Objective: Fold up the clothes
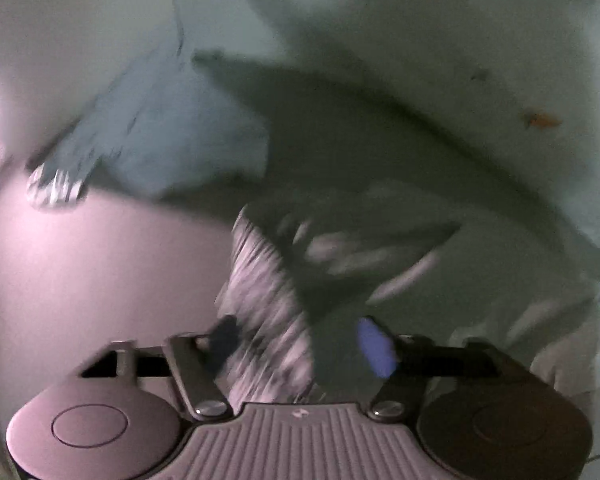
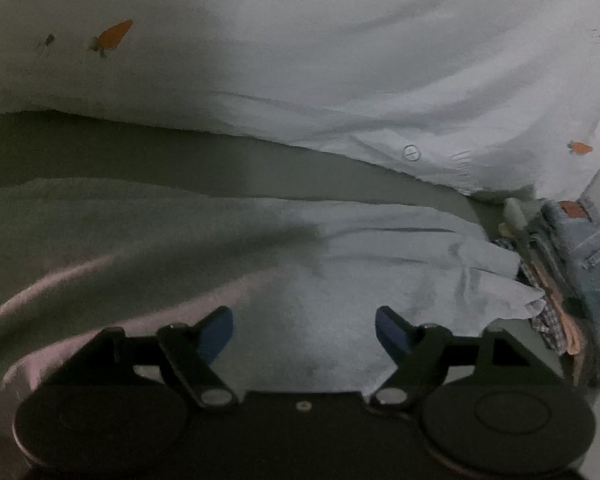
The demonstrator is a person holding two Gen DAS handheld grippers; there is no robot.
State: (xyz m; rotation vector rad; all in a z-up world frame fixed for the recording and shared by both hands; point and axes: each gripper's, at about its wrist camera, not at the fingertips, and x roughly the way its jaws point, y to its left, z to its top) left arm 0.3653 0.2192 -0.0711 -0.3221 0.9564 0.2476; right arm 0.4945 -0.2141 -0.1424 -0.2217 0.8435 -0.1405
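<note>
A pale mint long-sleeved garment (image 1: pixel 340 152) lies spread on the table, badly blurred in the left wrist view. One sleeve stretches left and ends in a ribbed cuff (image 1: pixel 56 186). A second ribbed cuff (image 1: pixel 266 296) lies between the spread fingers of my left gripper (image 1: pixel 300 344), which is open, and the pads do not squeeze it. In the right wrist view my right gripper (image 2: pixel 304 334) is open just above the same pale garment (image 2: pixel 300 264), with nothing between its blue pads (image 2: pixel 216 336).
A white buttoned shirt with orange carrot prints (image 2: pixel 340 60) lies beyond the garment, and one carrot print (image 1: pixel 540 120) shows in the left wrist view. A stack of folded clothes with jeans on it (image 2: pixel 576 248) stands at the right. Bare tabletop (image 1: pixel 80 288) shows on the left.
</note>
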